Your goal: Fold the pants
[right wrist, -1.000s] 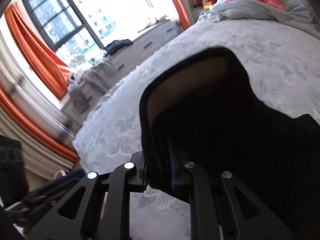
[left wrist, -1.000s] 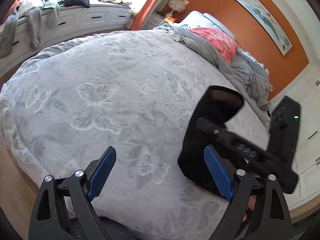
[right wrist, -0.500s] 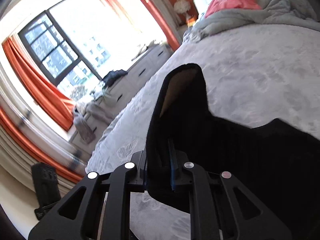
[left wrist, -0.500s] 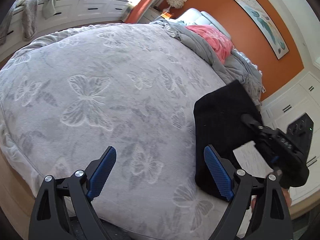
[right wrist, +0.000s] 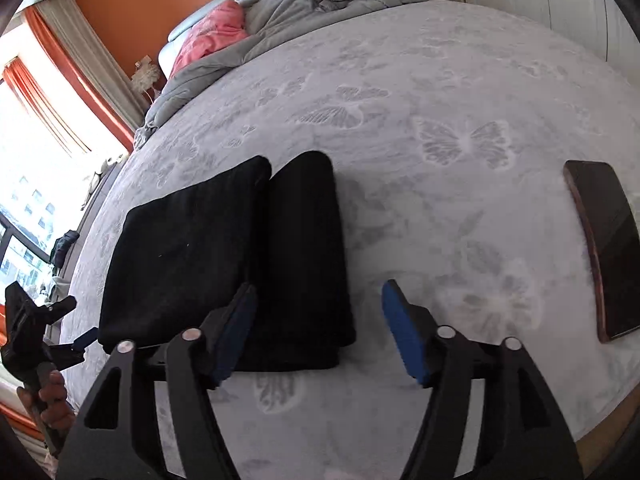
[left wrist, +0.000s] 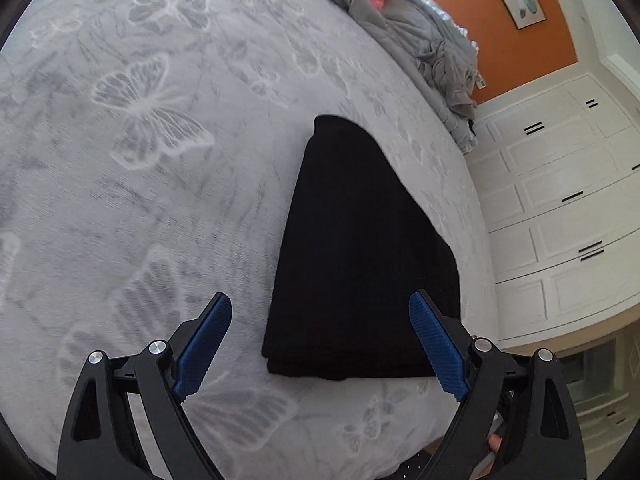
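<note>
The pants (right wrist: 224,256), earlier lifted in your right gripper (right wrist: 316,328), now lie folded on the bed (right wrist: 440,80); its fingers are spreading, nothing between them. Your left gripper (left wrist: 320,344) stands spread, empty.

Bright window daylight, fisheye warp, slight blur

A grey butterfly-patterned bed (right wrist: 440,80) carries a dark phone (right wrist: 608,252) at its right side, a crumpled grey blanket (left wrist: 436,40) and pink cloth (right wrist: 212,40) at its head, white cupboards (left wrist: 560,208) alongside.
</note>
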`<state>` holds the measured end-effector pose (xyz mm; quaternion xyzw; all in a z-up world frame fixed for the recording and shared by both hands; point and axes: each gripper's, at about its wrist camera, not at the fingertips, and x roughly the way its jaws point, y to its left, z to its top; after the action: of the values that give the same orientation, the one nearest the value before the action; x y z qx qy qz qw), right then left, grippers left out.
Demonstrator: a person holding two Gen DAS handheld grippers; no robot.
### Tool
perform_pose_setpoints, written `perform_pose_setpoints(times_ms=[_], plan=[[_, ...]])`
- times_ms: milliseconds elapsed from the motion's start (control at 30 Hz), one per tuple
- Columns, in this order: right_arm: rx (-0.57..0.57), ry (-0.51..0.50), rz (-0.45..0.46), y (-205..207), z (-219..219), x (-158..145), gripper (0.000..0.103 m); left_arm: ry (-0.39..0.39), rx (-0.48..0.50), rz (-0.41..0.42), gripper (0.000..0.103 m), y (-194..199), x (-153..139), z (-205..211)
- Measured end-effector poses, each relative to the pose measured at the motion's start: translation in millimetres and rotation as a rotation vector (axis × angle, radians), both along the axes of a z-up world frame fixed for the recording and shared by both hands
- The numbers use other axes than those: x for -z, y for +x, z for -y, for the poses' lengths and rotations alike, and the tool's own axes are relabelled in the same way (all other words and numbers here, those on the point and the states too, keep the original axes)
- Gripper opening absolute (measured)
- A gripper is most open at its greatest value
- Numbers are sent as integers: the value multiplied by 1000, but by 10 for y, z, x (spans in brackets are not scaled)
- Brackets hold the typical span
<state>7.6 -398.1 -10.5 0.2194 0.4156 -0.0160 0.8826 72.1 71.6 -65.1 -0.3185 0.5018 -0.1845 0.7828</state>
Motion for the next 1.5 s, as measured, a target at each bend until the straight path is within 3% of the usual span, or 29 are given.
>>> perform_pose_setpoints(times_ms=[167,267,333,367,433,533,600,667,733,800,833,900,1000,1133,1233,1267,1300,1333,1400,1500], plan=[[-45,209,11,180,206,165,79,41,1,-57,88,244,317,312],[-78,289,-30,415,146,394,79,40,18,5,89,294,288,411],[-101,375,-45,538,78,560,48,39,48,13,55,344,298,445],[-95,364,-68,578,18,596,30,47,53,8,49,372,292,449],[-93,345,-61,639,-84,505,24,30,64,22,36,367,162,388],[-154,322,53,514,-311,-10,22,24,94,111,31,215,-291,212],[-206,308,90,380,-500,-260,22,64,100,152,31,39,-559,55],[-239,279,80,246,-680,-254,28,107,78,158,36,-146,-659,-141],[-252,172,0,171,-820,-12,36,142,26,100,49,-275,-507,-346],[-120,-2,-80,13,-844,200,39,196,-6,5,50,-393,-213,-514],[-83,-5,-61,-109,-837,181,39,208,-35,-24,48,-473,-106,-599],[-94,90,22,-298,-865,24,44,195,-67,-18,52,-620,-52,-742],[-200,129,57,-315,-1128,-179,61,304,-80,84,61,-802,-268,-733],[-256,160,-13,-82,-1394,-20,66,371,-54,220,75,-1012,-540,-555],[-243,201,-66,48,-1509,228,68,393,-12,252,76,-1091,-591,-412],[-236,171,-48,32,-1572,232,62,396,1,252,76,-1094,-584,-347],[-242,130,-44,32,-1656,211,33,399,14,250,76,-1112,-573,-308],[-245,96,-47,26,-1709,176,19,396,22,243,76,-1133,-562,-271],[-277,148,4,4,-1733,-46,16,388,42,232,76,-1145,-550,-209],[-296,79,128,-199,-1770,-543,16,371,57,228,76,-1213,-523,-191]])
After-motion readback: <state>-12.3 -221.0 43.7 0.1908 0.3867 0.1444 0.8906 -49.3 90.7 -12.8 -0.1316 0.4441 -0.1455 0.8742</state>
